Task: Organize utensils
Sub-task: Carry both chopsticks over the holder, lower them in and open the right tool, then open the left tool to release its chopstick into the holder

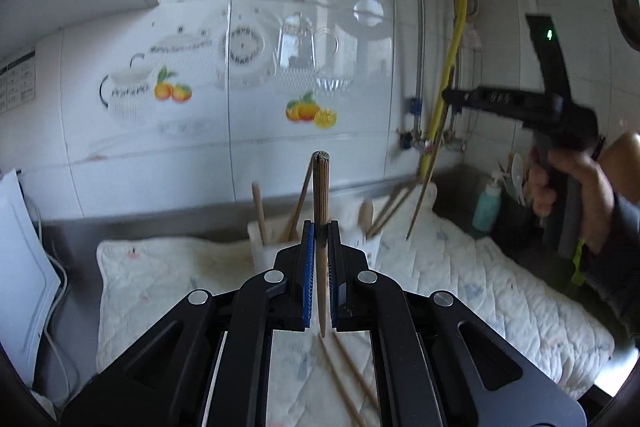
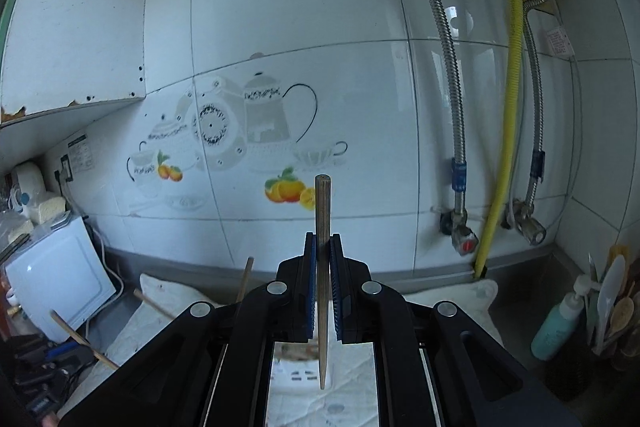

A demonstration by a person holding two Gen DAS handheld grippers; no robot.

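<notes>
The left gripper [image 1: 321, 227] is closed on a wooden chopstick [image 1: 321, 211], which stands upright between the blue pads, its blunt end above the fingertips and its pointed end hanging below them. Just beyond it a white utensil holder [image 1: 264, 247] sits on the quilted cloth [image 1: 480, 267] that covers the worktop [image 1: 72, 239]; several more chopsticks [image 1: 298, 203] lean inside it, and two loose chopsticks [image 1: 344, 379] lie on the cloth near the camera.

The right gripper [image 2: 323, 239] is likewise clamped on a second chopstick [image 2: 322, 267] — upright, blunt end up, tip pointing down toward the cloth. In the left wrist view that gripper is held high at the right, in the person's right hand [image 1: 560, 179], with blurred sticks below it.

At the far right corner stand a teal pump bottle [image 2: 558, 323] and a dark caddy of spoons [image 2: 612, 307]. A tiled wall [image 2: 320, 27] with teapot decals rises behind — a yellow hose [image 2: 510, 87] runs down it.
</notes>
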